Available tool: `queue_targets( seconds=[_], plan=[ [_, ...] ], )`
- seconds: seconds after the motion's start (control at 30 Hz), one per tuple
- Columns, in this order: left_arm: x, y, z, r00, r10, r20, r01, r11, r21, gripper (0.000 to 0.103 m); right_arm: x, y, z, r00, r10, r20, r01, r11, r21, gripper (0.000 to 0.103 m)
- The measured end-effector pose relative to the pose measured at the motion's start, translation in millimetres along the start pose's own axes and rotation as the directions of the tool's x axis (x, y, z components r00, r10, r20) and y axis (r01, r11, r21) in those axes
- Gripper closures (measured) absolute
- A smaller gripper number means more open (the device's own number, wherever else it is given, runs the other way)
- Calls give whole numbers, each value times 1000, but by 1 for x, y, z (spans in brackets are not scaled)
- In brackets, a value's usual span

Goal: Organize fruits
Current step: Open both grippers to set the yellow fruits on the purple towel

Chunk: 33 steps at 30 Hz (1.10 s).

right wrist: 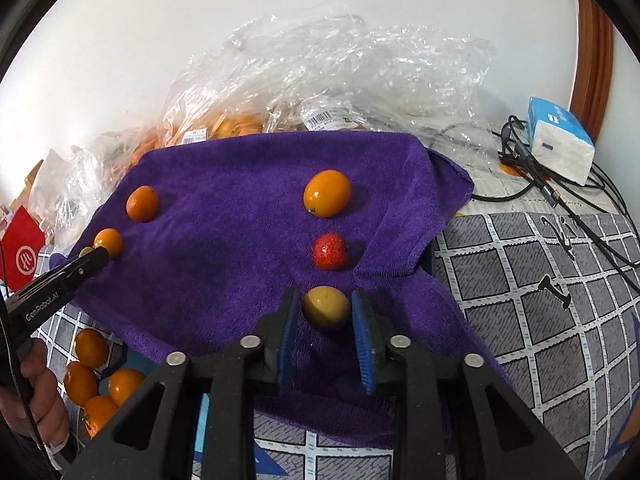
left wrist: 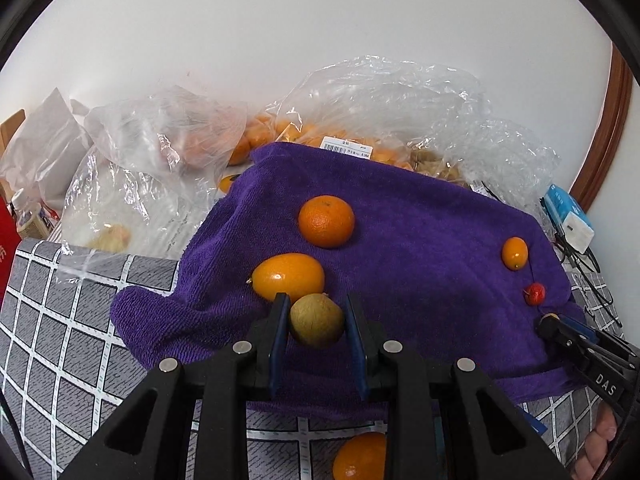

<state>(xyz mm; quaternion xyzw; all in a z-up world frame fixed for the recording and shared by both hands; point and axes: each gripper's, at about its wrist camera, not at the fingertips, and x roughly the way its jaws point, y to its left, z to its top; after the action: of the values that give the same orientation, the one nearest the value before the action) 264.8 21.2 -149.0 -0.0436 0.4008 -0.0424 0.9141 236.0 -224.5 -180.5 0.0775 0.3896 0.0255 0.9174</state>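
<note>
A purple towel (left wrist: 420,240) (right wrist: 224,208) covers the checked surface. My left gripper (left wrist: 317,300) is shut on a brownish-green round fruit (left wrist: 316,322) just above the towel, close to a large kumquat (left wrist: 288,277) and a mandarin (left wrist: 326,221). My right gripper (right wrist: 325,294) is open around a yellow fruit (right wrist: 325,307) that rests on the towel, with slim gaps at both pads. Beyond it lie a red fruit (right wrist: 329,251) and a kumquat (right wrist: 327,193). Each gripper shows at the edge of the other's view: left gripper (right wrist: 96,256), right gripper (left wrist: 552,322).
Clear plastic bags (left wrist: 360,112) (right wrist: 320,72) holding orange fruit crowd the back by the wall. A tissue pack (right wrist: 560,144) and cables (right wrist: 560,196) lie at the right. Several loose oranges (right wrist: 92,376) sit near a hand (right wrist: 44,400) at the lower left.
</note>
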Motion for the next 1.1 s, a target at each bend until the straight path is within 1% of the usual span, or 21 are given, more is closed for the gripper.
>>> queue_targets(
  seconds=[0.07,0.13,0.17,0.23,0.3,0.37,0.4,0.5,0.6,0.73,0.8,0.9,0.93,1.0,1.1],
  plan=[
    [0,0,0,1000,1,-4,-1,1000,2,77,-3,3,-1,1000,-5,14,5,1000,-10,57],
    [0,0,1,1000,-1,-11,1,1000,3,77,-5,5,-1,999,-27,28,27,999,-20,50],
    [0,0,2,1000,-5,-15,5,1000,0,77,-6,6,-1,999,-40,35,41,999,-26,49],
    [-1,2,3,1000,-15,-20,14,1000,-7,77,-7,6,0,998,-52,38,53,998,-28,49],
    [-4,3,4,999,-37,-12,37,999,-21,70,-8,4,1,998,-53,37,54,999,-7,49],
    [-11,4,5,998,-54,19,54,998,-32,56,-12,0,3,999,-34,40,33,999,30,49],
    [-14,4,6,998,-56,33,57,998,-34,55,-15,-2,4,999,-22,49,20,999,42,49],
    [-26,4,7,993,-71,90,73,997,-29,53,-23,-2,6,998,-37,57,34,998,56,49],
    [-32,6,10,990,-74,118,79,996,-38,53,-40,3,5,997,-49,64,46,997,56,49],
    [-47,12,15,985,-70,156,79,995,-56,53,-66,12,0,992,-96,82,94,995,26,49],
    [-56,14,20,980,-74,183,84,995,-50,53,-75,14,-4,994,-80,73,80,997,10,49],
    [-79,20,28,966,-83,244,97,994,-48,53,-84,21,-14,997,-60,58,61,998,-19,49],
    [-86,22,30,965,-75,251,89,995,-44,52,-85,25,-18,997,-55,52,56,998,-31,49],
    [-92,24,29,971,-46,235,56,998,-39,52,-87,32,-24,998,-48,46,51,997,-52,49],
    [-99,33,17,981,-23,193,27,1000,-16,52,-89,49,-33,999,-25,42,29,995,-93,54]
  ],
)
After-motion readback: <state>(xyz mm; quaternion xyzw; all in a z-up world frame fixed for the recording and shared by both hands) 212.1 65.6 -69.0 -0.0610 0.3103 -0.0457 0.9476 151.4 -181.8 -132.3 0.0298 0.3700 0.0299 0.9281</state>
